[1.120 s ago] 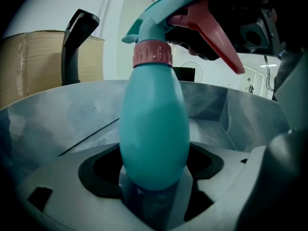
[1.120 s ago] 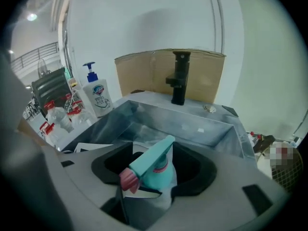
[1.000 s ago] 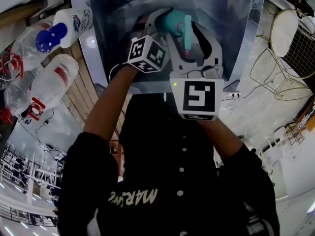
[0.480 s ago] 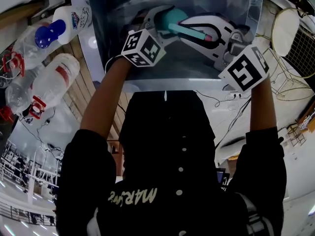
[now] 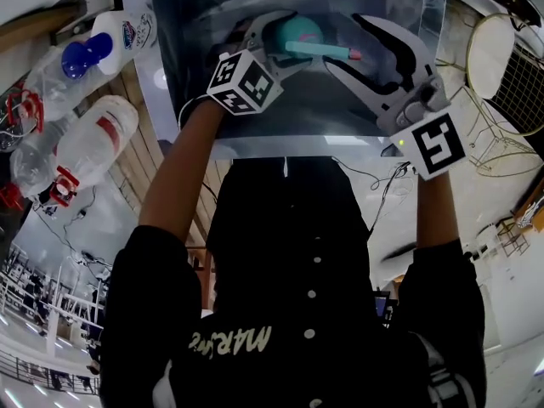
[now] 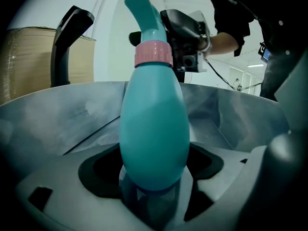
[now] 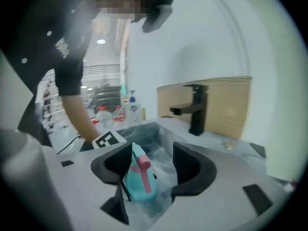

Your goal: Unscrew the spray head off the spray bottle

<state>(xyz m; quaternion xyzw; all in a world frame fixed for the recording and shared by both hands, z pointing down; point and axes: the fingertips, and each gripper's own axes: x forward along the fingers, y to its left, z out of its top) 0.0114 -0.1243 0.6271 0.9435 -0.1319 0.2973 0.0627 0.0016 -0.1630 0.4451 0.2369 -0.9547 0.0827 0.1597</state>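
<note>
A teal spray bottle [image 6: 154, 129] with a pink collar [image 6: 153, 55] and a teal spray head [image 6: 144, 11] is held over the metal sink [image 5: 195, 100]. My left gripper [image 5: 285, 28] is shut on the bottle's body, near its base. My right gripper [image 5: 365, 45] stands to the right of the bottle, and its jaws are opening. In the right gripper view the spray head [image 7: 141, 170] lies between the two black pads [image 7: 190, 170], closer to the left one, and neither pad presses on it. The pink tip of the trigger [image 5: 352, 54] points toward the right gripper.
A black faucet [image 7: 197, 107] stands at the sink's edge before a cardboard panel [image 7: 226, 100]. A white bottle with a blue cap [image 5: 110, 41] and clear bottles with red labels [image 5: 93, 143] lie on the counter to the left. A wire chair [image 5: 493, 58] is at right.
The right gripper swung from below the bottle round to its right, closed on the spray head half a second ago, and has since opened and drawn back. The left gripper keeps its hold.
</note>
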